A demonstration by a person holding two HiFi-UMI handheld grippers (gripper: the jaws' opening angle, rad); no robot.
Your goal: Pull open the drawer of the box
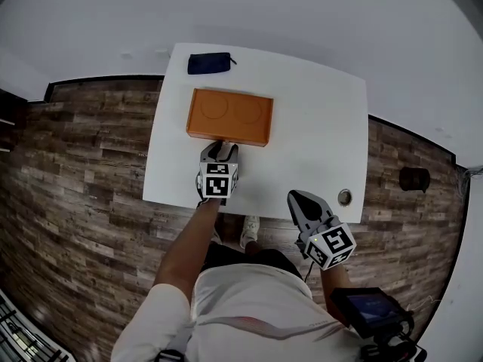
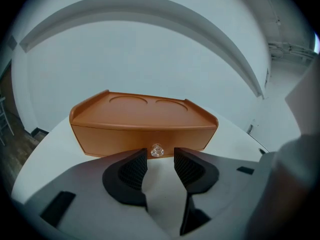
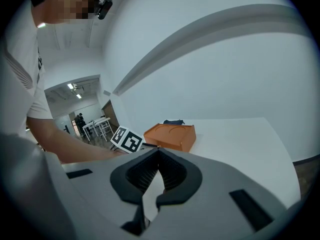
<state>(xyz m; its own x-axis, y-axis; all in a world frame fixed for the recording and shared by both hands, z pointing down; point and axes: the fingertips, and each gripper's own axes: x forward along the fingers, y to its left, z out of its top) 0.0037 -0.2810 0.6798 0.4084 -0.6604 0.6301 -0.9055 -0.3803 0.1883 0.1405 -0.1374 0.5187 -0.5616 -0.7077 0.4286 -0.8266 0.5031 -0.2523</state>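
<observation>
The left tongs (image 2: 160,156) stood wide open, with the little knob (image 2: 157,150) of the box (image 2: 142,124) between their tips, untouched. The right tongs (image 3: 158,154) were shut, holding nothing.

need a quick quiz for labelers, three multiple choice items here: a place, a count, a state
1. The dark blue oblong pouch lies: A behind the orange rectangular box B on the floor C inside it
2. Number of round recesses in the box's top: A one B two C four
3. Facing the clear round knob, the left gripper's jaws are: A clamped on it B apart C unseen
1A, head view shows it beyond the box; 2B, two circles side by side; 3B, they stand apart, knob ungripped.
</observation>
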